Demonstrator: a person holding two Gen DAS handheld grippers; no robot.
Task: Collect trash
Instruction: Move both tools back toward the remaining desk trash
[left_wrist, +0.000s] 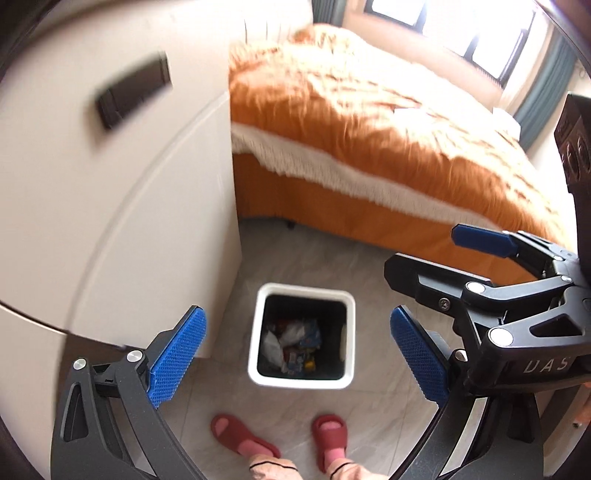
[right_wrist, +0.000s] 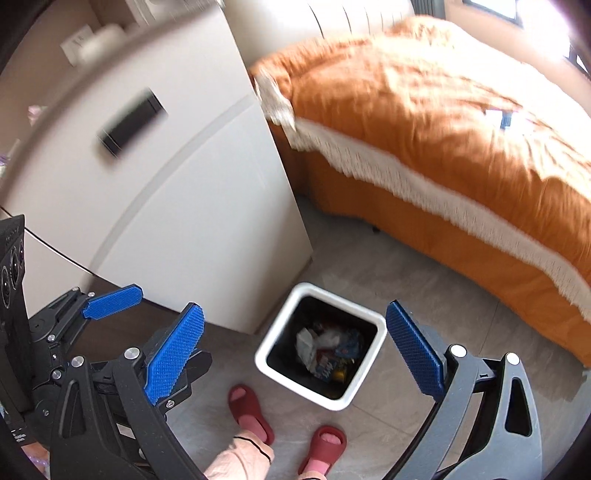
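A white square trash bin (left_wrist: 258, 365) with a black liner stands on the tiled floor below me, also in the right wrist view (right_wrist: 269, 360). Crumpled wrappers and paper (left_wrist: 291, 343) lie inside it, also in the right wrist view (right_wrist: 328, 350). My left gripper (left_wrist: 297, 354) is open and empty above the bin. My right gripper (right_wrist: 295, 354) is open and empty too, held just right of the left one; it shows in the left wrist view (left_wrist: 424, 247). The left gripper shows at the left of the right wrist view (right_wrist: 144, 310).
A white cabinet (left_wrist: 129, 221) with a black object (left_wrist: 133, 90) on top stands left of the bin. A bed with an orange cover (left_wrist: 388, 129) is behind and to the right. The person's feet in red slippers (left_wrist: 243, 435) stand in front of the bin.
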